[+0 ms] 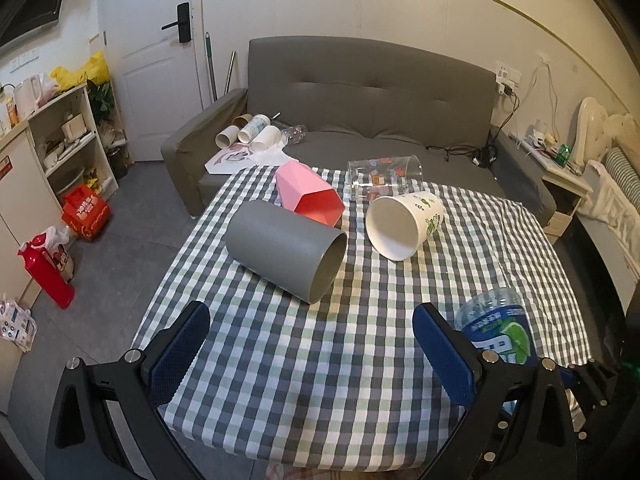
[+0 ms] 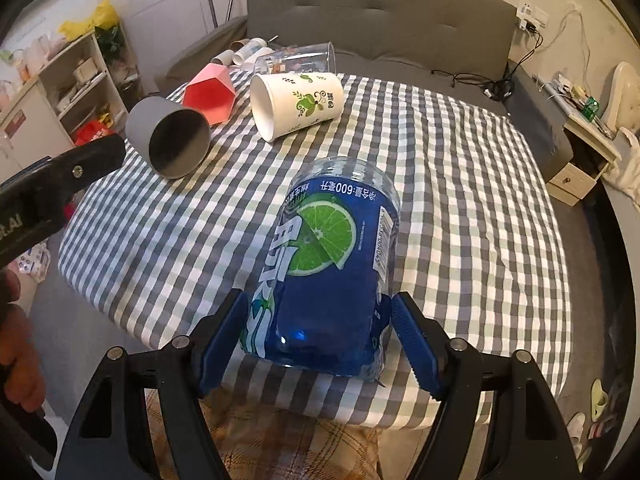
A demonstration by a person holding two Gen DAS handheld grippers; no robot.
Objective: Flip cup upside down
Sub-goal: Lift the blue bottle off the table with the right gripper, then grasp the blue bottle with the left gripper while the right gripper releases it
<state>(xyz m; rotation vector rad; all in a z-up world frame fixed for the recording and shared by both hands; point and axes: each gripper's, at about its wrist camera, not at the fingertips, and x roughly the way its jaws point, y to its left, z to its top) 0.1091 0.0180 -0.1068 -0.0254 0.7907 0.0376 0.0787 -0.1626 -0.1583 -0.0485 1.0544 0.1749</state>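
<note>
Several cups lie on their sides on the checked tablecloth (image 1: 320, 360): a grey cup (image 1: 284, 250), a pink faceted cup (image 1: 310, 196), a white paper cup with green print (image 1: 404, 226) and a clear printed cup (image 1: 384, 176). A cut-off blue lime-label bottle cup (image 2: 332, 272) stands upside down between the fingers of my right gripper (image 2: 320, 336); the jaws are around it with small gaps showing. It also shows in the left wrist view (image 1: 498, 332). My left gripper (image 1: 312, 356) is open and empty, in front of the grey cup.
A grey sofa (image 1: 368, 112) with more paper cups stands behind the table. A shelf (image 1: 68, 140) and a red bottle (image 1: 46, 276) are on the floor at left. A nightstand (image 1: 564, 192) is at right. My left gripper's arm (image 2: 52, 192) crosses the right wrist view.
</note>
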